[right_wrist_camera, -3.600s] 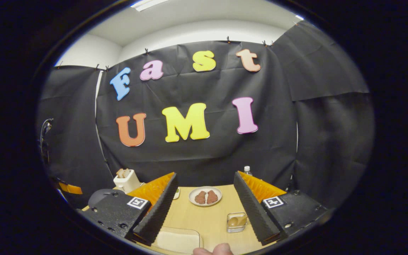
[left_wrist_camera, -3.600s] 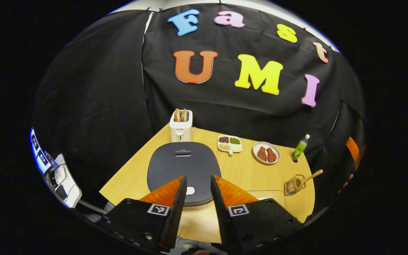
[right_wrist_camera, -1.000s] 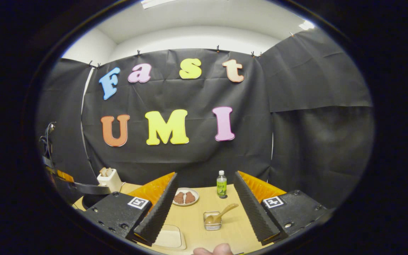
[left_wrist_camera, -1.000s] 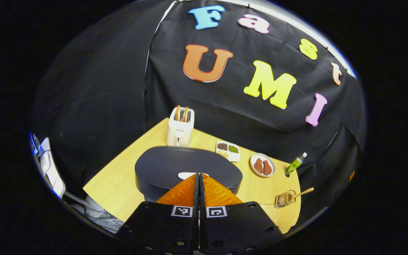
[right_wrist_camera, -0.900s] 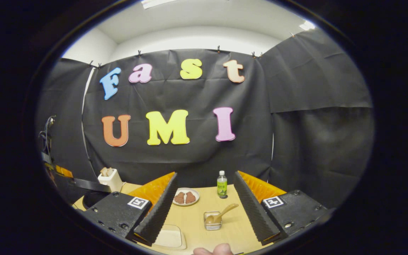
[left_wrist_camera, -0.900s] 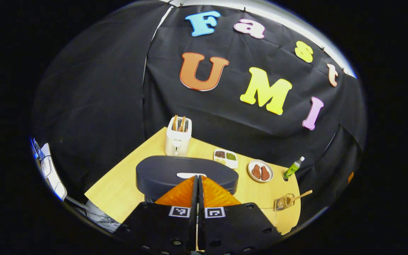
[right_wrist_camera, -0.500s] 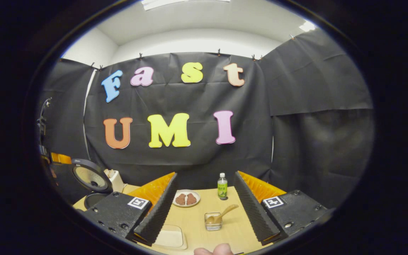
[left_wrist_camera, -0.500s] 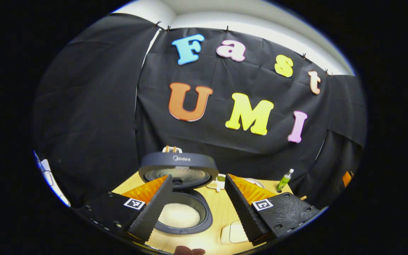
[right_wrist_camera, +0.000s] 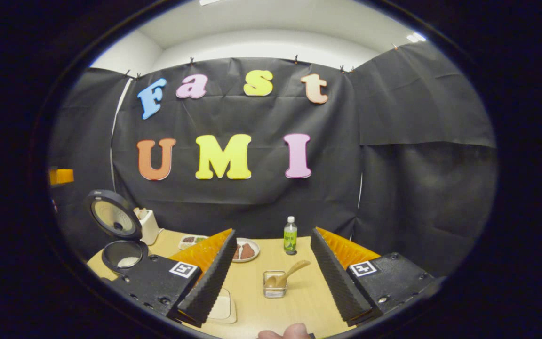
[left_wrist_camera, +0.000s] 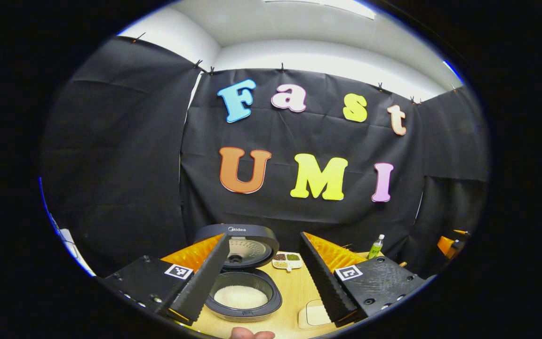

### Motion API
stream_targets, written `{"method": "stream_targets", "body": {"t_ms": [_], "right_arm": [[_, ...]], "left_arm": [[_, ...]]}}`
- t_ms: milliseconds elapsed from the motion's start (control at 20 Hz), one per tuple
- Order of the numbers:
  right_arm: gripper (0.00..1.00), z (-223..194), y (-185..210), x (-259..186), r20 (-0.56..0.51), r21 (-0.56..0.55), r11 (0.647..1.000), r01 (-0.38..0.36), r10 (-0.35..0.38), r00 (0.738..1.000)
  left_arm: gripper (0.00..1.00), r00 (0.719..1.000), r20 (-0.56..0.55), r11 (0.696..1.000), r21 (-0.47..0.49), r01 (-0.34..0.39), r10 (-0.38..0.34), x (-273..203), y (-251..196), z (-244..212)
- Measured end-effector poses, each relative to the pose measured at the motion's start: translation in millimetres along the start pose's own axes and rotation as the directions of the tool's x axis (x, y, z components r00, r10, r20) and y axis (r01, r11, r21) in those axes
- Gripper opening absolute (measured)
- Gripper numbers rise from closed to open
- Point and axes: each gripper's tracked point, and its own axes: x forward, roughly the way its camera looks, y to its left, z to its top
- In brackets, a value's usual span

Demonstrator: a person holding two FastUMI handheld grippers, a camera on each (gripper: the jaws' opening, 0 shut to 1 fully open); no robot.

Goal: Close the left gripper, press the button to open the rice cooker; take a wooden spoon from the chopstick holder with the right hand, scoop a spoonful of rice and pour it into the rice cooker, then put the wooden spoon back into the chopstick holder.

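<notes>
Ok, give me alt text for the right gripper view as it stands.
Open right tongs frame a wooden spoon standing in the chopstick holder on the table. Far left, the rice cooker has its lid up.

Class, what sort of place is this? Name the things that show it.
Probably a mock kitchen set in a recording booth: an open rice cooker and toaster on a wooden table, with black cloth as walls.

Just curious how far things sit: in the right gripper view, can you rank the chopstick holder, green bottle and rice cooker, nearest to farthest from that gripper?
1. Chopstick holder, between the fingers, straight ahead.
2. Green bottle, behind it, near the wall.
3. Rice cooker, far left, lid up.
</notes>
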Motion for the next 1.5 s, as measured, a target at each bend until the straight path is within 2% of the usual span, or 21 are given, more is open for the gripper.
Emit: {"method": "stream_targets", "body": {"t_ms": [250, 550, 750, 950, 1250, 1350, 1400, 1450, 1500], "right_arm": [[0.99, -41, -12, 18, -0.085, 0.055, 0.998, -0.004, 0.009, 0.996], [1.0, -94, -31, 62, -0.175, 0.076, 0.997, 0.003, 0.01, 0.984], [1.0, -142, -42, 114, -0.244, 0.114, 0.993, -0.009, 0.037, 0.969], [0.99, -197, -53, 164, -0.32, 0.146, 0.989, -0.017, 0.064, 0.945], [1.0, -247, -57, 226, -0.404, 0.189, 0.981, -0.039, 0.114, 0.908], [0.97, -251, -52, 236, -0.412, 0.223, 0.973, -0.056, 0.146, 0.899], [0.84, -254, -51, 240, -0.422, 0.232, 0.971, -0.054, 0.151, 0.894], [0.86, -258, -49, 245, -0.431, 0.241, 0.969, -0.055, 0.158, 0.888], [0.65, -258, -48, 245, -0.435, 0.249, 0.967, -0.058, 0.166, 0.885]], "left_arm": [[0.94, 0.999, 0.045, 1.0, 0.013, 0.007, -0.008, -20, -31, 1], [0.94, 0.998, 0.054, 0.999, 0.04, 0.032, -0.034, -15, -63, -1], [0.94, 0.999, 0.043, 1.0, 0.023, -0.004, 0.003, -5, -66, 2], [0.94, 0.999, -0.002, 0.998, 0.052, -0.04, 0.04, 9, -74, -10], [0.95, 0.996, -0.019, 0.993, 0.076, -0.088, 0.09, 16, -84, -17], [0.94, 0.993, -0.037, 0.99, 0.088, -0.112, 0.116, 19, -82, -22], [0.95, 0.991, -0.047, 0.989, 0.086, -0.119, 0.123, 20, -82, -24], [0.94, 0.99, -0.044, 0.988, 0.083, -0.128, 0.132, 21, -81, -22], [0.95, 0.989, -0.046, 0.988, 0.08, -0.133, 0.137, 21, -80, -22]]}}
